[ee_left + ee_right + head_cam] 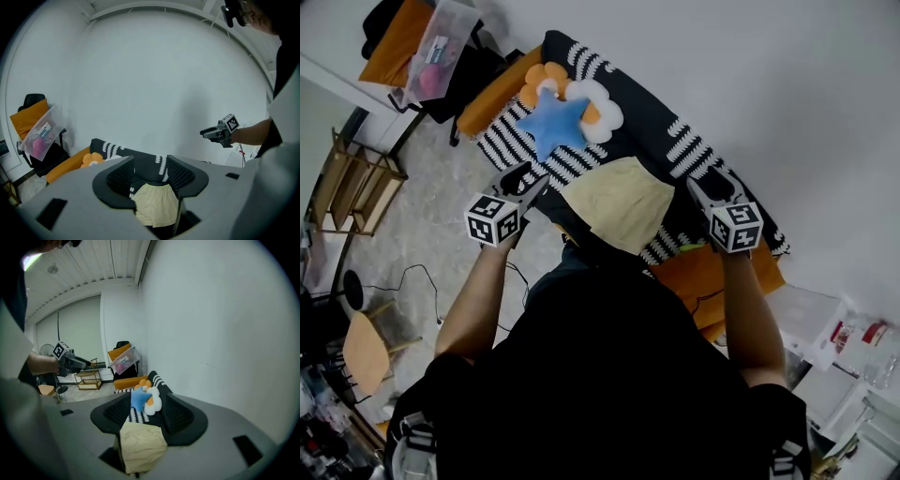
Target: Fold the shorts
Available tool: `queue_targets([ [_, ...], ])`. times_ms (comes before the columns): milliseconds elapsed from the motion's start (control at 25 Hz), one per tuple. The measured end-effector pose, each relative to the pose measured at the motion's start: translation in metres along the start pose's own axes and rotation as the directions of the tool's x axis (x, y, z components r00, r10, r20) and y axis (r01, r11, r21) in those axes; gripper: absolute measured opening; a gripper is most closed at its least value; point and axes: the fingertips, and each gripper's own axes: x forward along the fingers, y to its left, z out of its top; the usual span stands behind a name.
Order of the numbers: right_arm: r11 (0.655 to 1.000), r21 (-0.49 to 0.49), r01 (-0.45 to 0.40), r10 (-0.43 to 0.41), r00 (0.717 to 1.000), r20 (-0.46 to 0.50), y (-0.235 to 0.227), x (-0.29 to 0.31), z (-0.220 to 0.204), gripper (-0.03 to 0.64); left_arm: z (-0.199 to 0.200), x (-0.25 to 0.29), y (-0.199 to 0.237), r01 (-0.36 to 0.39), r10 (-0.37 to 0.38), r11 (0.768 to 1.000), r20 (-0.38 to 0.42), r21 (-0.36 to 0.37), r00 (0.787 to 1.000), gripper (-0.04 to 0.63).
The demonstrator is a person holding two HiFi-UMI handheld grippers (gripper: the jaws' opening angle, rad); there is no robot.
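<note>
Pale yellow shorts [622, 203] lie flat on a black-and-white patterned blanket [675, 141]. My left gripper [528, 178] hovers off the shorts' left edge and my right gripper [710, 185] off their right edge, neither touching the cloth. In the left gripper view the left gripper [150, 171] stands open with nothing between its pads, and the shorts [155, 204] show below it. In the right gripper view the right gripper [147, 411] is open too, with the shorts [140, 446] beneath and in front of it. Each gripper view shows the other gripper out to the side.
A blue star cushion [551, 122] rests on orange and white flower cushions [598, 111] at the blanket's far end. An orange mattress [703, 277] lies under the blanket. A chair carrying a clear plastic box [441, 47], a wooden rack [356, 183] and a white wall [787, 94] surround it.
</note>
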Motion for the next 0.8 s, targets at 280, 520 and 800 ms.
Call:
queue_targets([
  [280,0.998,-0.06,-0.016,0.01,0.994,-0.105,-0.007,0.064,-0.013,0.245,-0.009,0.042,0.046,0.023,-0.024,0.999,-0.046,-0.022,0.999,0.236],
  [520,0.997,-0.064,-0.034,0.019,0.977,-0.214,-0.013,0.121,-0.039,0.245,-0.03,0.063,0.089,0.021,-0.027,0.998,-0.107,-0.056,0.994,0.236],
  [800,0.997,-0.048,-0.059,0.04,0.945,-0.324,-0.011,0.184,-0.076,0.245,-0.061,0.084,0.142,0.006,-0.023,0.995,-0.169,-0.099,0.985,0.236],
])
